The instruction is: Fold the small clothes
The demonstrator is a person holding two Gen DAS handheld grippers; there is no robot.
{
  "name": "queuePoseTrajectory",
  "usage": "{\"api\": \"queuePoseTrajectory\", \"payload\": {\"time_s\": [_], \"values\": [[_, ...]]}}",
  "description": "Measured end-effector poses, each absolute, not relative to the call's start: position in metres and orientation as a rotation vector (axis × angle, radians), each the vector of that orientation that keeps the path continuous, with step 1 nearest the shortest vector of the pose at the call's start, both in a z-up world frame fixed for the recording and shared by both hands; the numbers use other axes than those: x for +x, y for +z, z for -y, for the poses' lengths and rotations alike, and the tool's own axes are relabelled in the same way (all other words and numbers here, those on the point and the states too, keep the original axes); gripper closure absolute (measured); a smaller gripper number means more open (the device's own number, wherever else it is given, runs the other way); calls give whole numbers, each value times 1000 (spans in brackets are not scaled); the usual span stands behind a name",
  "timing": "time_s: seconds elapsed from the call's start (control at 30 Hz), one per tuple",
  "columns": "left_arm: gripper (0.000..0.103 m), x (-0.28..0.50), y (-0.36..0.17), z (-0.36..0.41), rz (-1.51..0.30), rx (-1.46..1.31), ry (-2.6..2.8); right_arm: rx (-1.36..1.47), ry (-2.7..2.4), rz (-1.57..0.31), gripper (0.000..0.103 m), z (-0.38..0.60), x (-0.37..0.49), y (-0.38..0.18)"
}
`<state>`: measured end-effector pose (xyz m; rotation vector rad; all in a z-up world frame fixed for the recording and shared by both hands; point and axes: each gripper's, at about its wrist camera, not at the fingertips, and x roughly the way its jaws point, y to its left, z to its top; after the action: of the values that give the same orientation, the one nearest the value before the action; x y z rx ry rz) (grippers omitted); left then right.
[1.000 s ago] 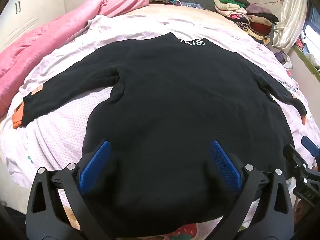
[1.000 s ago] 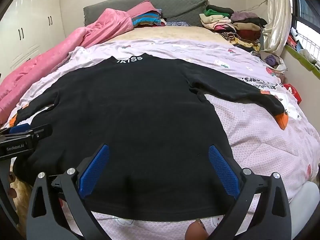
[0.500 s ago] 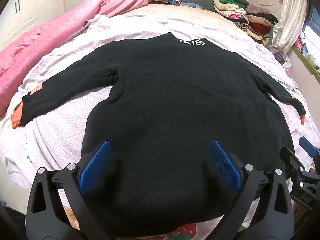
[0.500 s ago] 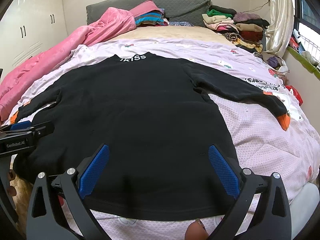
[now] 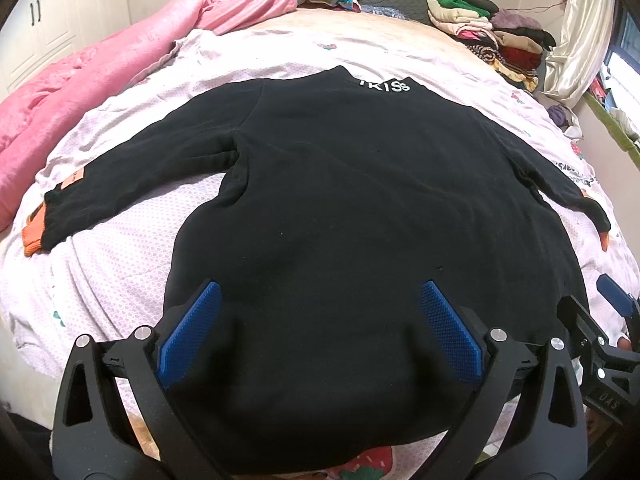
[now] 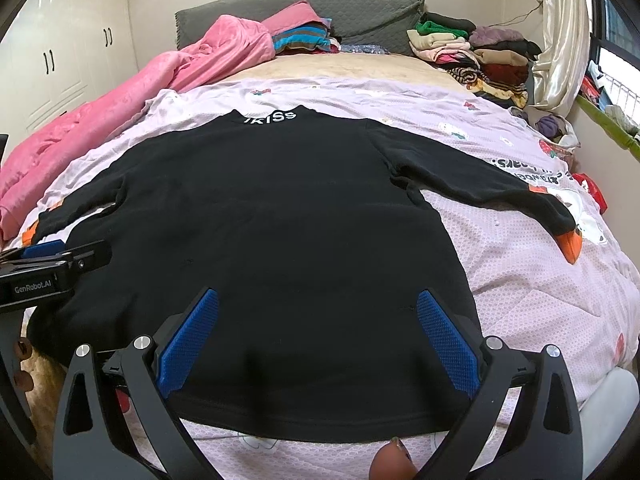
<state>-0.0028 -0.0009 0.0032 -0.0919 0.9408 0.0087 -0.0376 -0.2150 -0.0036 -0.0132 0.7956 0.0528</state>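
A black long-sleeved sweater [image 5: 340, 208] with white collar lettering and orange cuffs lies flat, back up, sleeves spread, on the bed; it also shows in the right wrist view [image 6: 280, 220]. My left gripper [image 5: 320, 336] is open and empty above the sweater's lower left hem. My right gripper [image 6: 318, 340] is open and empty above the lower right hem. The right gripper also shows at the right edge of the left wrist view [image 5: 612, 320]. The left gripper also shows at the left edge of the right wrist view [image 6: 52, 264].
The bed has a pale lilac patterned cover [image 6: 540, 240]. A pink quilt [image 5: 80, 88] lies along the left side. A stack of folded clothes [image 6: 472, 56] sits at the far right by the curtain. A grey headboard [image 6: 360, 12] and white wardrobe [image 6: 60, 60] stand beyond.
Both grippers have drawn back and risen slightly from the sweater. The sweater has not moved.
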Motion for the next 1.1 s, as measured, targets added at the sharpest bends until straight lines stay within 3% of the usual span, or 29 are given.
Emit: {"api": "queuePoseTrajectory", "payload": {"time_s": [1.1], "values": [[9, 28, 10, -4, -949, -98, 31, -3, 65, -770, 4, 203, -6, 11]]}}
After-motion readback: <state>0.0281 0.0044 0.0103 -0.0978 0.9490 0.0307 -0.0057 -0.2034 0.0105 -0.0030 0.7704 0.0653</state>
